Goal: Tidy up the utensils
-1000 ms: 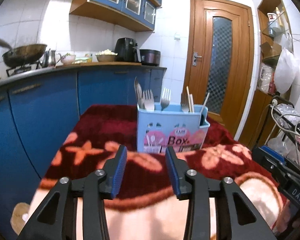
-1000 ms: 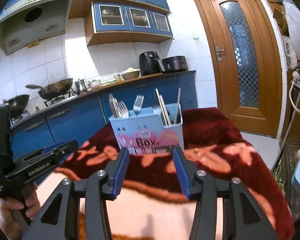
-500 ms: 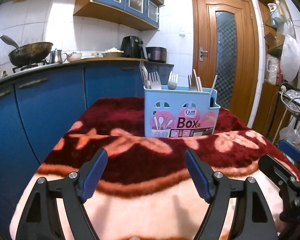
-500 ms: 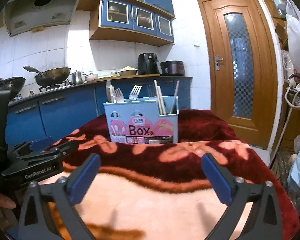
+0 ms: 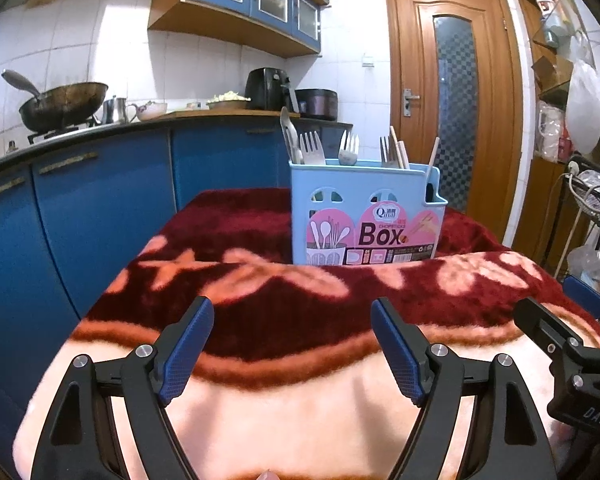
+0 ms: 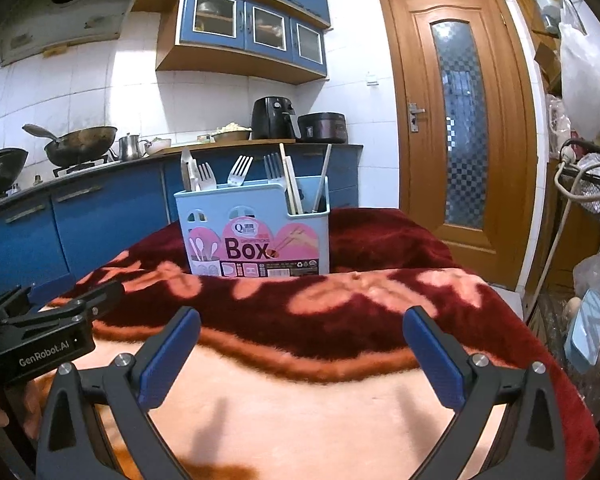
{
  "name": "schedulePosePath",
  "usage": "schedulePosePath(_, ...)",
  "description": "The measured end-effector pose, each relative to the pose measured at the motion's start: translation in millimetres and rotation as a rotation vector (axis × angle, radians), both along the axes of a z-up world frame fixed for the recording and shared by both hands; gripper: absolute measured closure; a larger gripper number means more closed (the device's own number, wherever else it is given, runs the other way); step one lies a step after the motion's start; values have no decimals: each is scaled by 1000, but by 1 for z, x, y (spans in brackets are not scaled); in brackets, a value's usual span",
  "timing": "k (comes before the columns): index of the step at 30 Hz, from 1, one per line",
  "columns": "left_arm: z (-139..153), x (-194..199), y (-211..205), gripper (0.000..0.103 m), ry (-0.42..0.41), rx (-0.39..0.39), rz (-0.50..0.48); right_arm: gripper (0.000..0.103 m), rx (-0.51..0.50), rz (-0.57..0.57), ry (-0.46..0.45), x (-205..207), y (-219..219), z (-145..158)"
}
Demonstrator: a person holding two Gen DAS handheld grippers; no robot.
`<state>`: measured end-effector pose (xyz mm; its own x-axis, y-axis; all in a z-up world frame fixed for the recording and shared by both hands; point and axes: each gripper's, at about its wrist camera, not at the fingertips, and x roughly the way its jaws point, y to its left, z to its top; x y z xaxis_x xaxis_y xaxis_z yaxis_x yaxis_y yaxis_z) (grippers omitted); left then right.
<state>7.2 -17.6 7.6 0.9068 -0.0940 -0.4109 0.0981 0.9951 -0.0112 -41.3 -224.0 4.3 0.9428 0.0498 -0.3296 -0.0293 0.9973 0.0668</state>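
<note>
A light blue utensil box (image 5: pixel 364 216) with a pink "Box" label stands upright on the red and peach blanket (image 5: pixel 300 360), also in the right wrist view (image 6: pixel 256 232). Forks (image 5: pixel 310 148), a knife and chopsticks (image 6: pixel 290 184) stand inside it. My left gripper (image 5: pixel 292 320) is open and empty, low over the blanket's near part, well short of the box. My right gripper (image 6: pixel 300 328) is open wide and empty, beside the left one (image 6: pixel 52 332).
Blue kitchen cabinets (image 5: pixel 100 208) with a wok (image 5: pixel 60 104) and appliances run along the left and behind. A wooden door (image 5: pixel 452 96) is at the back right. Shelves, bags and cables (image 6: pixel 584 184) crowd the right side.
Both grippers opened from nearly shut to wide open and pulled back a little from the box. The box and utensils have not moved.
</note>
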Motion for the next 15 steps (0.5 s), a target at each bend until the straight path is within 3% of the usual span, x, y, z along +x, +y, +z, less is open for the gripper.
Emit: schedulePosePath(15,1,-2,0,21,-8,4,2,0,-9,3,-5,0,0,-1)
